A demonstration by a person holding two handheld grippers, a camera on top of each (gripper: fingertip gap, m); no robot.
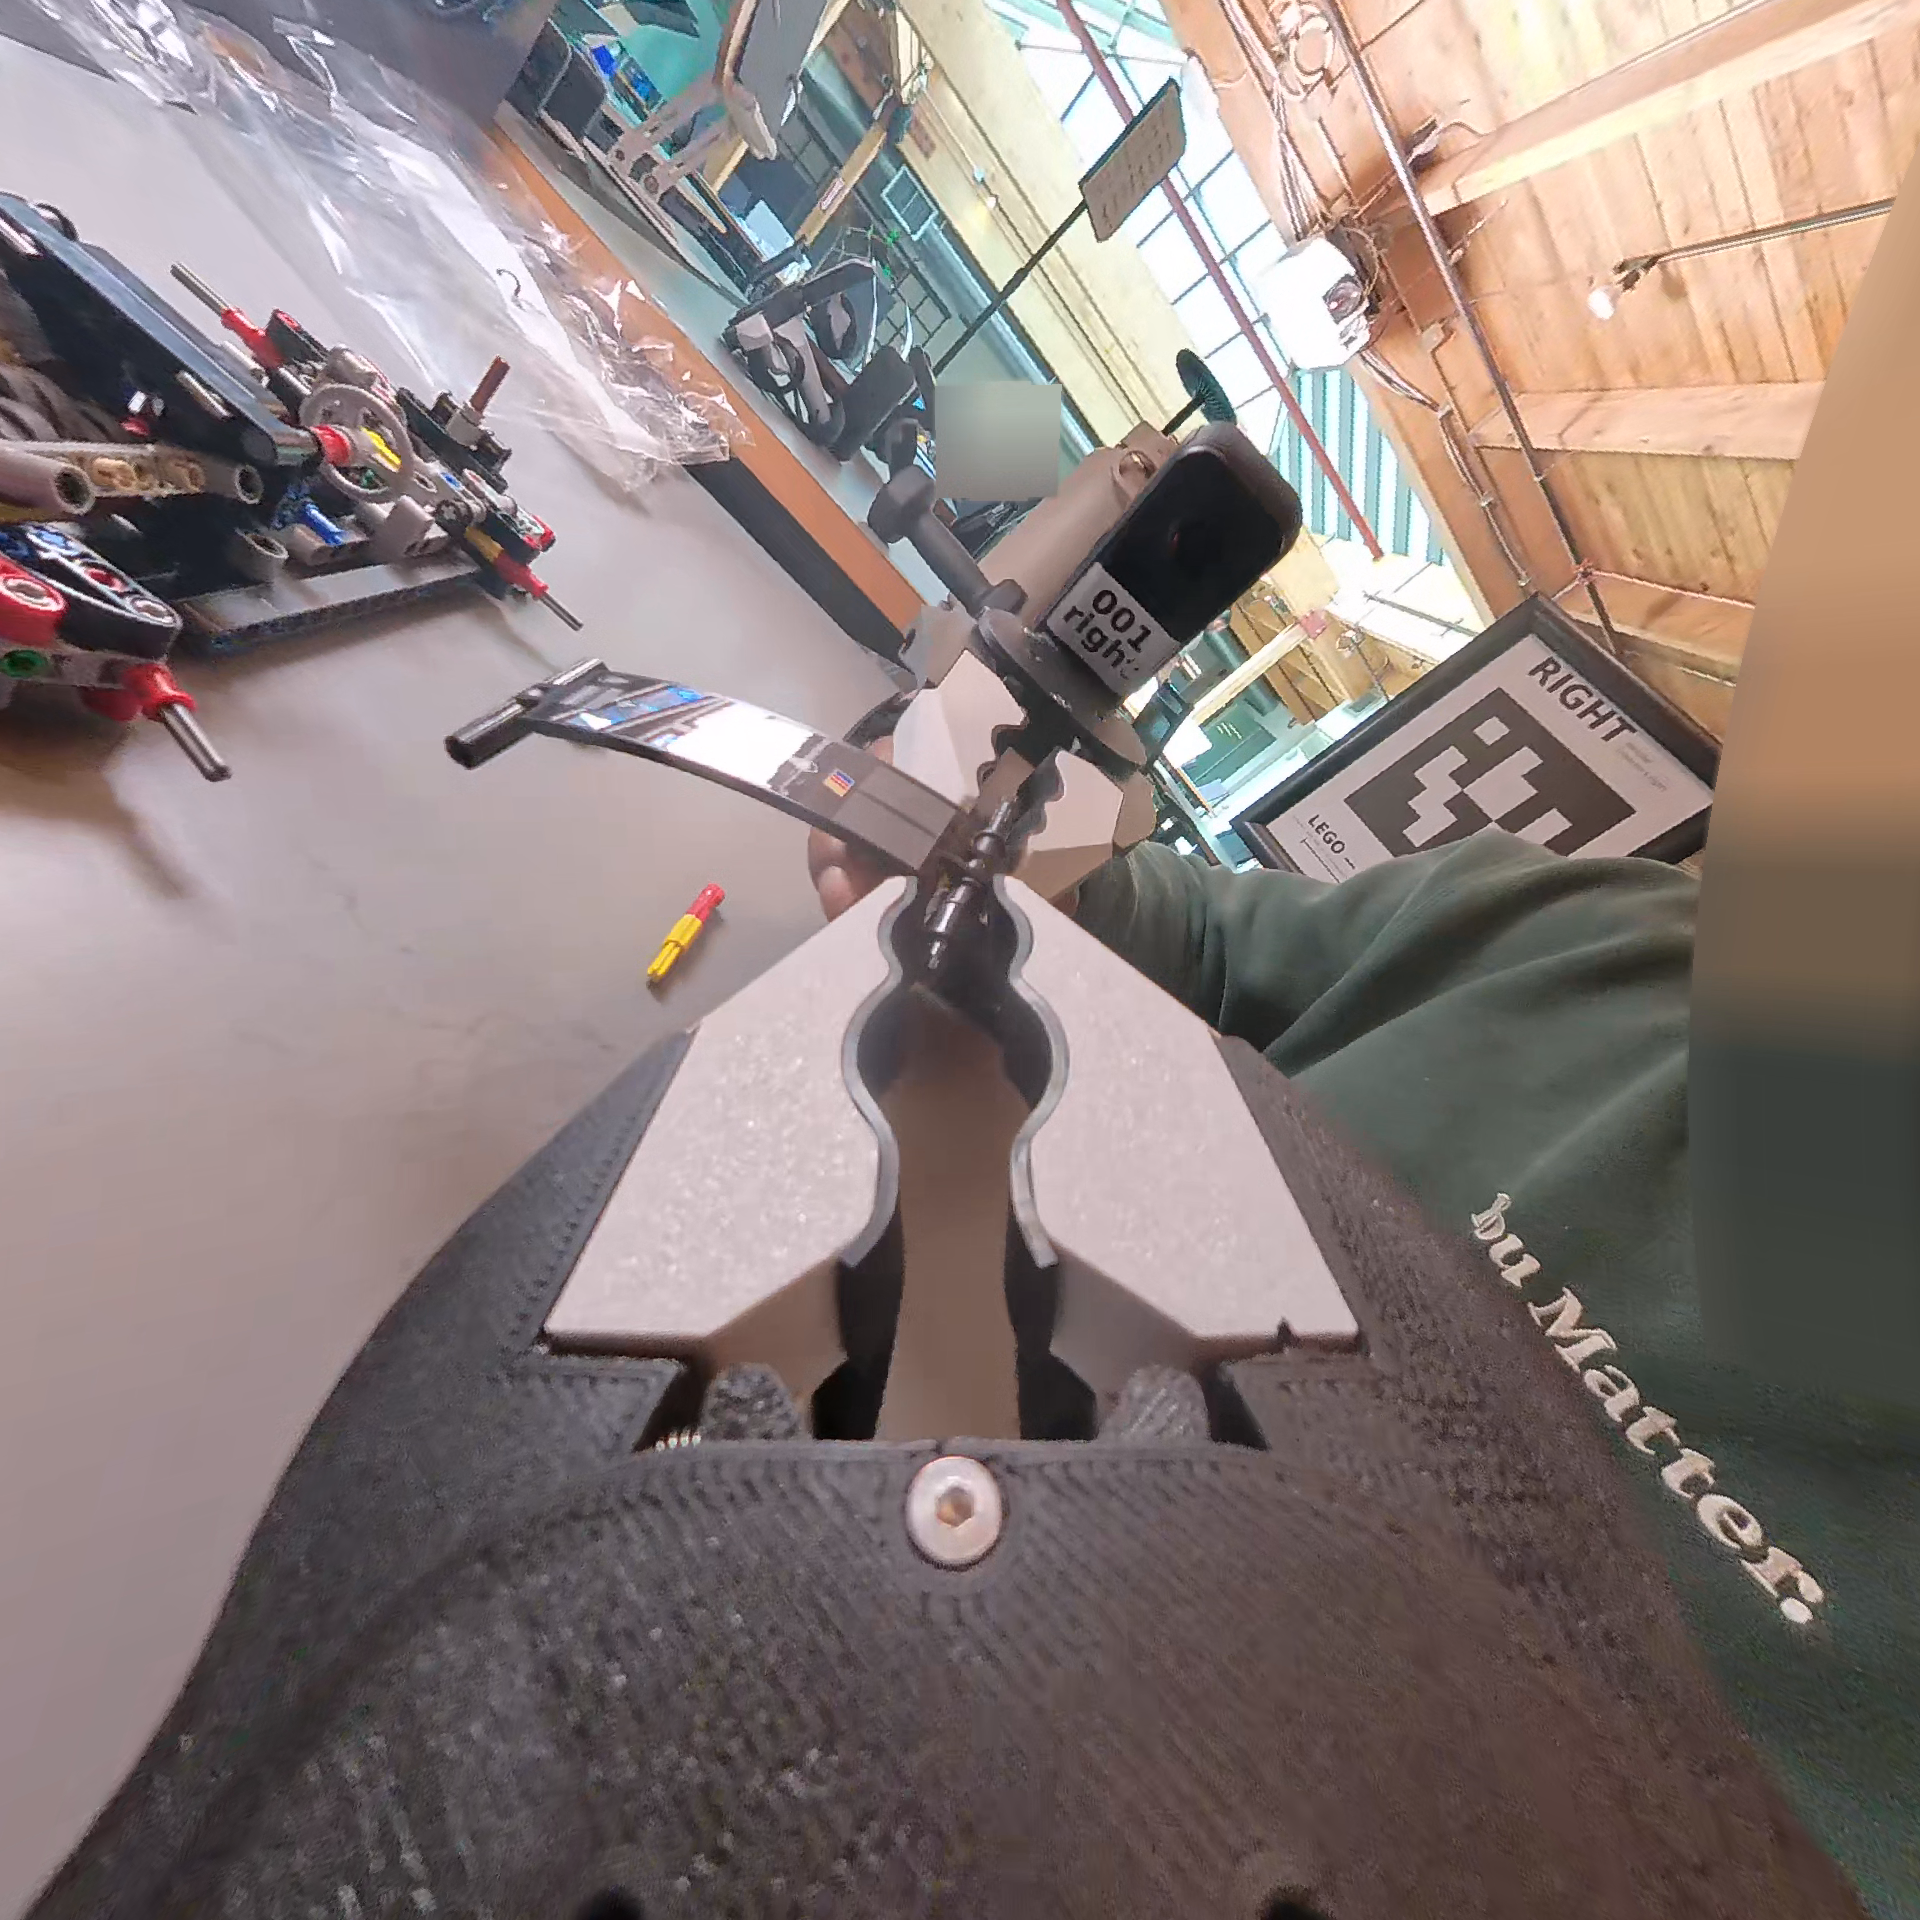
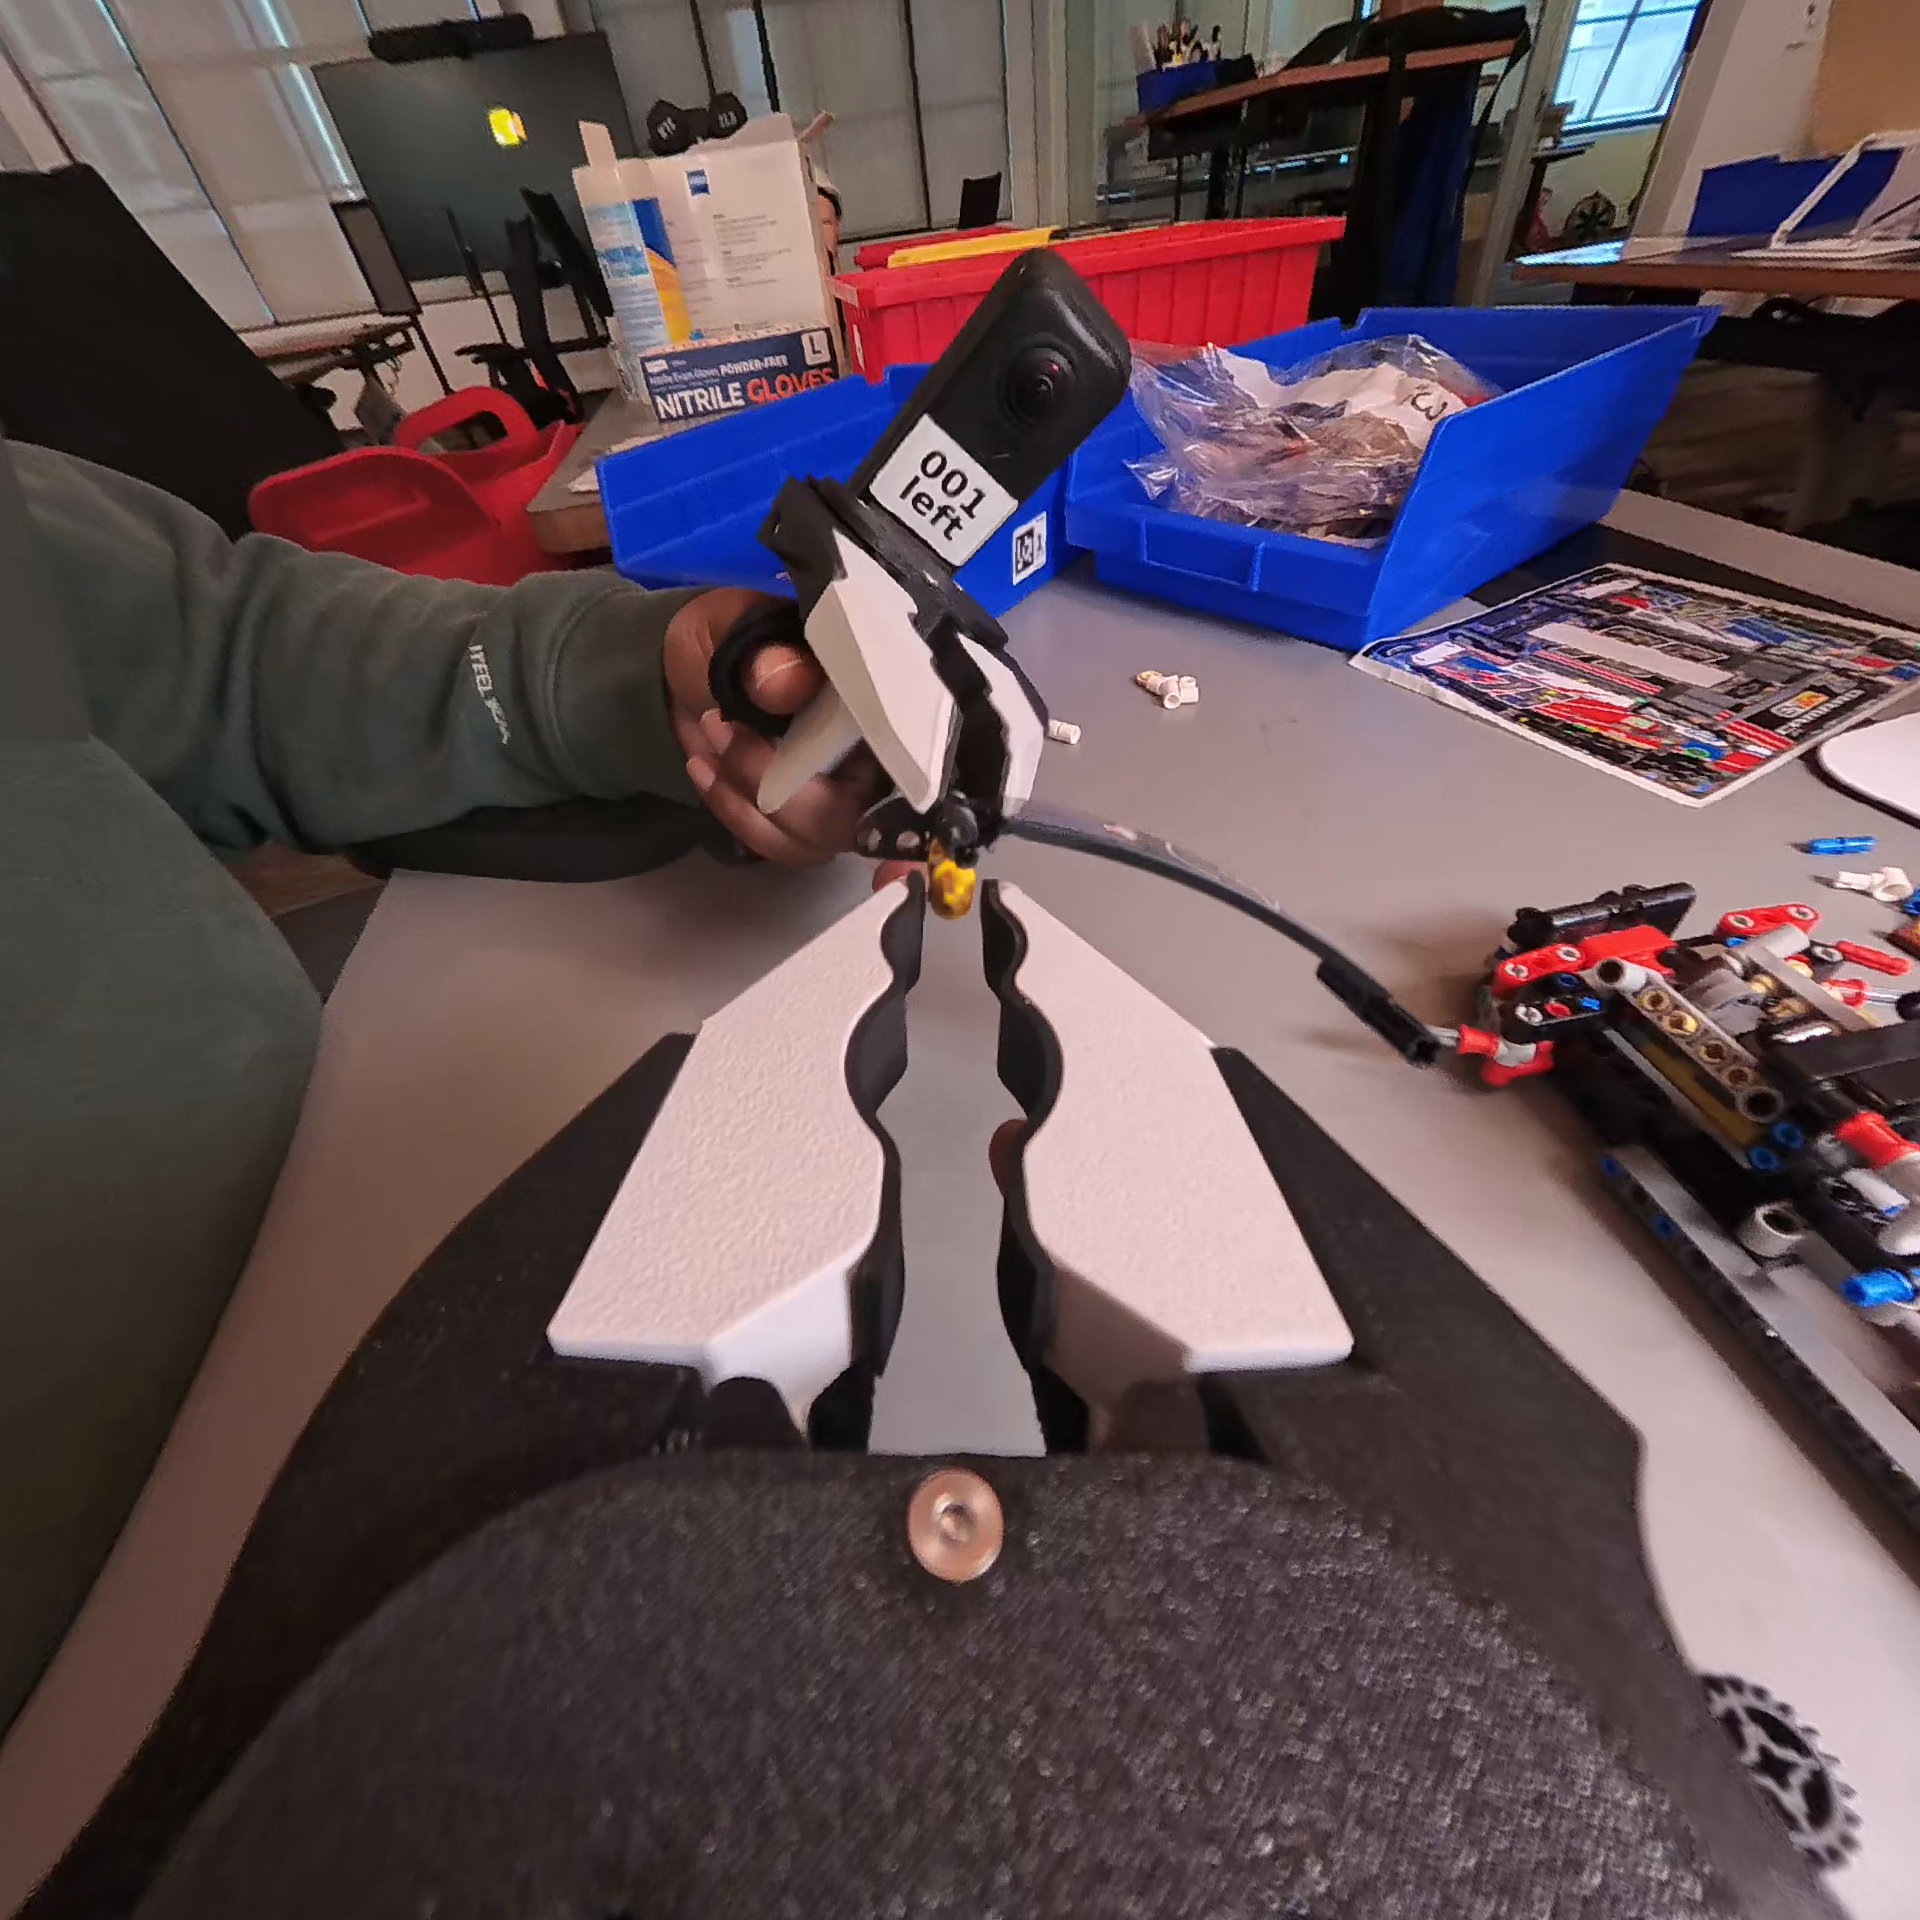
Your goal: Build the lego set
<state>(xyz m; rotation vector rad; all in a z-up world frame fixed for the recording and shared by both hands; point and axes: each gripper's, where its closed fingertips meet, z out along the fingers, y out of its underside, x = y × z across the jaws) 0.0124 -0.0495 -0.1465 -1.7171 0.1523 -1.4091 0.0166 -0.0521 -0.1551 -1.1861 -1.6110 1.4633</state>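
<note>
the left gripper [image 2: 940, 826] pinches the end of a curved black strip [image 1: 675, 732], held above the table [image 1: 312, 935]; the right gripper [image 2: 948, 896] nips a small yellow pin [image 2: 950, 883] against that same end (tips nearly meeting), with the model [image 2: 1704, 1049] well apart on the table

Both views are bright with daylight: windows [image 1: 1174, 135] at 12 o'clock glare white, and more windows [image 2: 260, 135] at 11 o'clock wash out. The table [image 2: 1299, 790] carries soft shadows. Fisheye bending warps every edge; near gripper housings at 6 o'clock blur.
</note>
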